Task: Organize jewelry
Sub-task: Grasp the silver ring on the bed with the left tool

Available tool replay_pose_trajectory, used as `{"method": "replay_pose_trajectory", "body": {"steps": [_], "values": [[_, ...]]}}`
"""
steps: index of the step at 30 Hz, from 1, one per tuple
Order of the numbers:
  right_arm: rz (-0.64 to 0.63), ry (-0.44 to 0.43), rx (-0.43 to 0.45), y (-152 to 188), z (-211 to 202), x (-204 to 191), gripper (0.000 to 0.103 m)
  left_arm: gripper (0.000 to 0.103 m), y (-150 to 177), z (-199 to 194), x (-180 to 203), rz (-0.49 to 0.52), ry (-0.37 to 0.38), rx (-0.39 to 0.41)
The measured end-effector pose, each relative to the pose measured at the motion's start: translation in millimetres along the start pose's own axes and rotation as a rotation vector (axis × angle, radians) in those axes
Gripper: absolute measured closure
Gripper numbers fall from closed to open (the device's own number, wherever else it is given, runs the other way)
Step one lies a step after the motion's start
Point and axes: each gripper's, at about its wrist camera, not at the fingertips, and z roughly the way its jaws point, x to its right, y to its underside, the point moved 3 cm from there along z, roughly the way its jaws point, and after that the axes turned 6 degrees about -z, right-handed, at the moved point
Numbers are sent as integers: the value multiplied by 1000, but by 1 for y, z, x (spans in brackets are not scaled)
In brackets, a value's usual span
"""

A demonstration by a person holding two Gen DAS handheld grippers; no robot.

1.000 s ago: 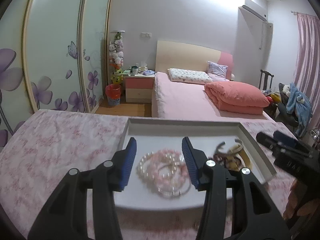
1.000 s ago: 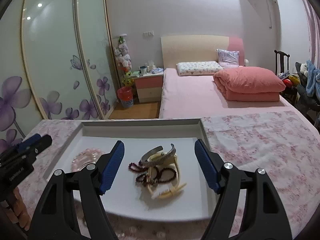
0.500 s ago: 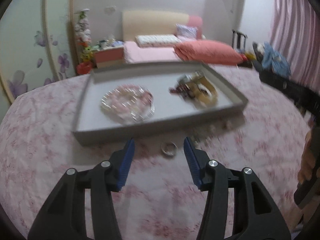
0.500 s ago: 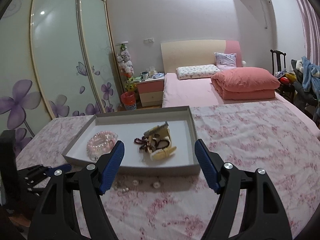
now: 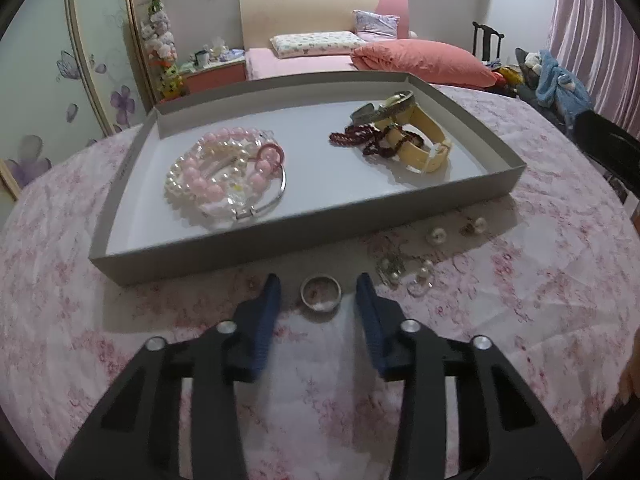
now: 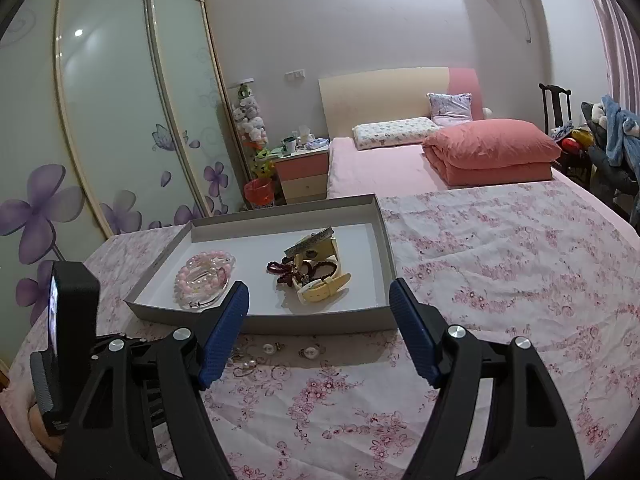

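Note:
A grey tray point(image 5: 120, 268) point(image 6: 384, 240) lies on a pink floral cloth. It holds pink and white bead bracelets point(image 5: 224, 172) point(image 6: 204, 276) on its left and a cream watch with dark red beads point(image 5: 416, 144) point(image 6: 320, 276) on its right. A silver ring point(image 5: 321, 292) lies on the cloth before the tray. My left gripper point(image 5: 318, 286) is open, low over the cloth, with the ring between its fingertips. Pearl earrings point(image 5: 436, 234) point(image 6: 269, 347) lie on the cloth to the ring's right. My right gripper point(image 6: 318, 308) is open and empty, raised before the tray.
The floral cloth point(image 6: 500, 280) spreads wide to the right of the tray. A bed with a salmon quilt point(image 6: 488, 152) stands behind. The left gripper's body point(image 6: 68, 340) shows at the left of the right wrist view.
My left gripper has pulled back from over the tray and come down around the ring on the cloth. My right gripper has risen and drawn back from the tray.

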Motion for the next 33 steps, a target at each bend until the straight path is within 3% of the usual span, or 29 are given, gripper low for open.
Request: {"method": "replay_pose_trajectory", "body": {"steps": [2,4,12,20,33], "values": [[-1,2,-1,1,0,0,30,70,0,0,2,5,0,1],[0,4,-4,1,1,0,30,81,0,-1,6,18,-1,3],[8,37,-65,11,8,10,31,81,2,-6,-22,-16,-72,-1],[-31,2,-246,31,37,3,51,81,16,-25,-105,-137,-182,-9],[-138,4,-372,43,71,-25,62,81,21,-33,-123,-175,-176,12]]}}
